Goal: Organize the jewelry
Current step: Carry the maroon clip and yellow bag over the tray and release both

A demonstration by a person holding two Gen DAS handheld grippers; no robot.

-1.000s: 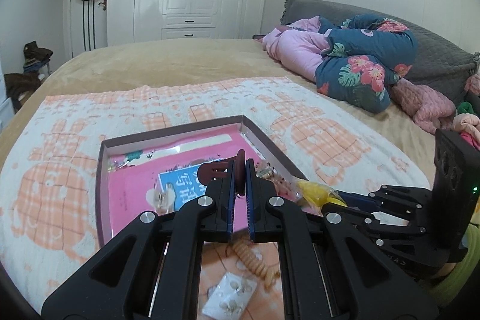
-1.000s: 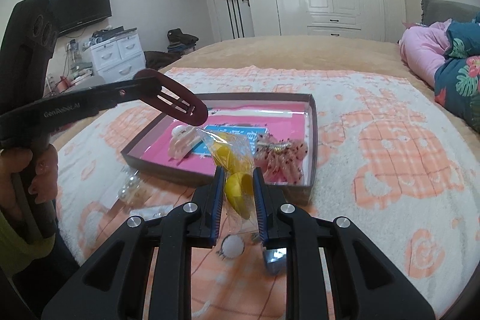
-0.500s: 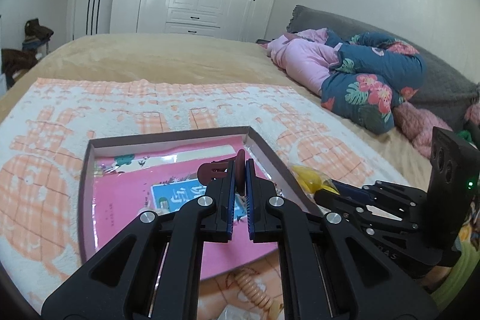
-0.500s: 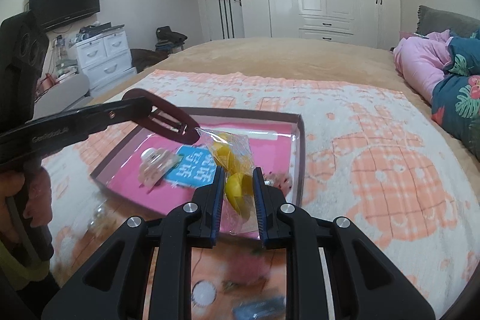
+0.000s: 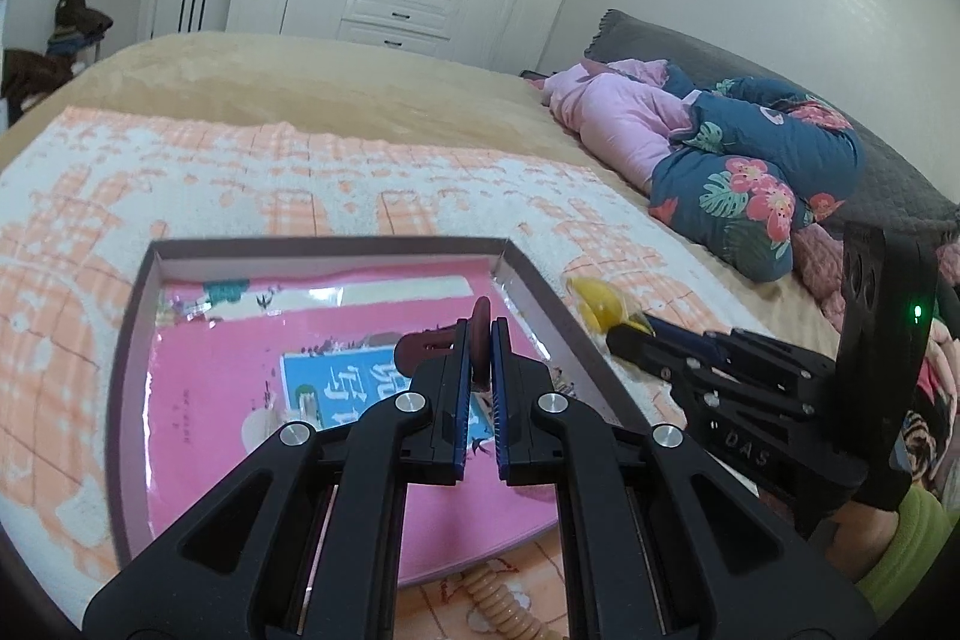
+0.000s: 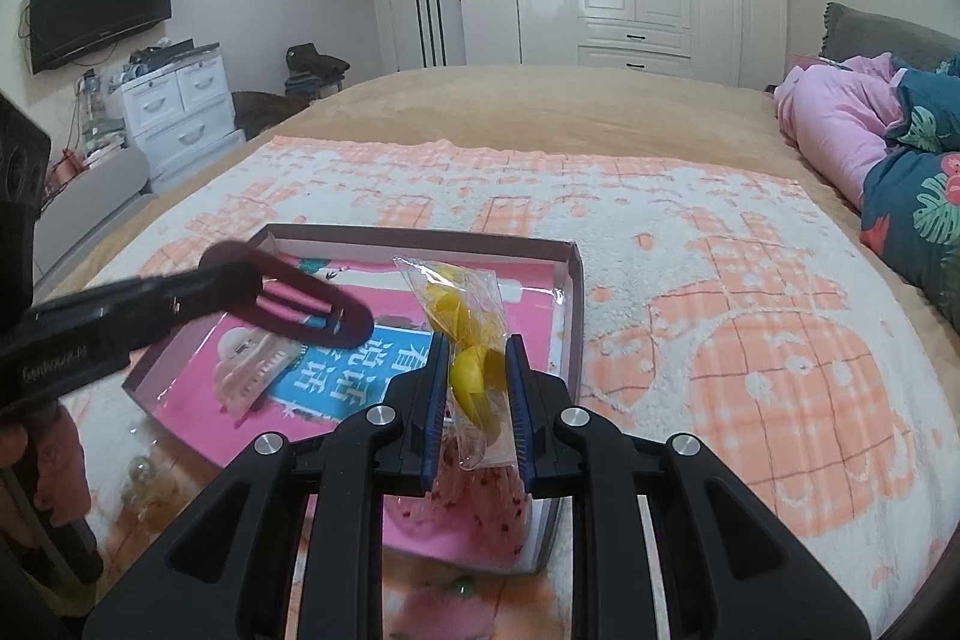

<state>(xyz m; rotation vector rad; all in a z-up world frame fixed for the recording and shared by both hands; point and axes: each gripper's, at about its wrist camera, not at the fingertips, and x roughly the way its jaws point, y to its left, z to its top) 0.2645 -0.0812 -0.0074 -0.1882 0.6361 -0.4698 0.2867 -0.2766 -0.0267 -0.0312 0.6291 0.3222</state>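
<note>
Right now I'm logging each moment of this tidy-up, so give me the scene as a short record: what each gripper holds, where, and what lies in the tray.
left gripper: shut on the dark red hair clip, held above the tray
right gripper: shut on a clear packet of yellow pieces, over the tray's near right part
tray: shallow box with pink lining, on the orange-and-white blanket
in tray: pale claw clip, blue printed card
beside tray: coiled hair tie

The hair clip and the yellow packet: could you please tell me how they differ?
The hair clip is dark red, flat and bare; the yellow packet is crinkly clear plastic. The left hand-held gripper pinches the hair clip; the right hand-held gripper pinches the yellow packet. Both hang over the box.
</note>
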